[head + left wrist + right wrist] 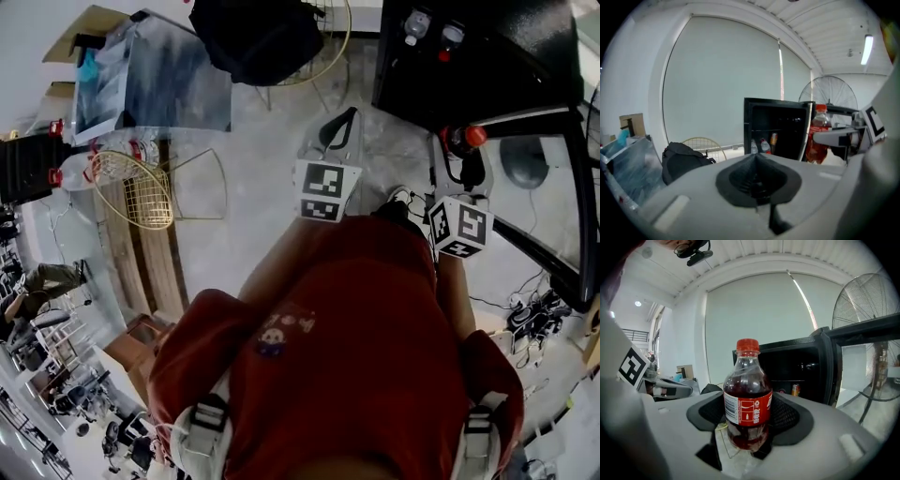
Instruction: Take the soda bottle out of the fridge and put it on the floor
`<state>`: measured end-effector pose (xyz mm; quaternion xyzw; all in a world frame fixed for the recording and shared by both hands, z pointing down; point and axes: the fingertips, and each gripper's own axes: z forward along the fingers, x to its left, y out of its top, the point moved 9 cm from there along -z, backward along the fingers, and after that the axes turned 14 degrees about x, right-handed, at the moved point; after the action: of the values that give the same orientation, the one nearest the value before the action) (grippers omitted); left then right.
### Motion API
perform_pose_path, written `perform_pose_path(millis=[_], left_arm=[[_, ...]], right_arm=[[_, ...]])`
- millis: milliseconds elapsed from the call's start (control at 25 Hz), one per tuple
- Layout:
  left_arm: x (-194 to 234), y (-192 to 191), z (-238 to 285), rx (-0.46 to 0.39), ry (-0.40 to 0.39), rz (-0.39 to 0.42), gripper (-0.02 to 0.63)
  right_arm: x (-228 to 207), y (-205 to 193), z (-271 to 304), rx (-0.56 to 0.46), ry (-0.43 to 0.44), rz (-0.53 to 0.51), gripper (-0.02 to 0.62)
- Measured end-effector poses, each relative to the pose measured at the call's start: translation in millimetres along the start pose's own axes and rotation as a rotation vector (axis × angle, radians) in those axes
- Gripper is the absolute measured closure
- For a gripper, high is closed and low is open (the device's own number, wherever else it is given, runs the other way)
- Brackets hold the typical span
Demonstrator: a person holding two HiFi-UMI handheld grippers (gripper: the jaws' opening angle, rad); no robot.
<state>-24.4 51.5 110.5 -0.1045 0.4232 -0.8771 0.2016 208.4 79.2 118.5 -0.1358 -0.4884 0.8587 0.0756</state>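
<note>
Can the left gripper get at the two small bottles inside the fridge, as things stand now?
Probably yes. The fridge stands open and nothing shows between the left gripper and the two small bottles in its view. Its jaws are together, so they must open first.

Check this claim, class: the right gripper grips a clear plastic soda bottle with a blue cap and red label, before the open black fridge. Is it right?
No: the right gripper view shows a red cap, not blue. The right gripper does grip the clear plastic soda bottle, red-labelled, before the open black fridge.
</note>
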Motion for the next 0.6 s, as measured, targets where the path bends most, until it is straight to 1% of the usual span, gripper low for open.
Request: perform_pose_path(millis=[160, 400, 600], left_arm=[[3.5, -2.2, -4.2, -0.006, 0.023, -0.013, 0.606], [4.1, -11.3, -8.4, -0.012, 0.049, -0.029, 0.606], [10.5, -19.6, -20.9, -0.008, 0.078, -0.045, 0.606]], right_arm=[[1.2, 0.6, -2.3, 0.013, 0.025, -0.019, 0.296], [-0.2, -10.2, 2.8, 0.035, 0.047, -0.002, 0.295], [10.4, -10.9, 3.4, 0.044, 0.075, -0.028, 0.296]])
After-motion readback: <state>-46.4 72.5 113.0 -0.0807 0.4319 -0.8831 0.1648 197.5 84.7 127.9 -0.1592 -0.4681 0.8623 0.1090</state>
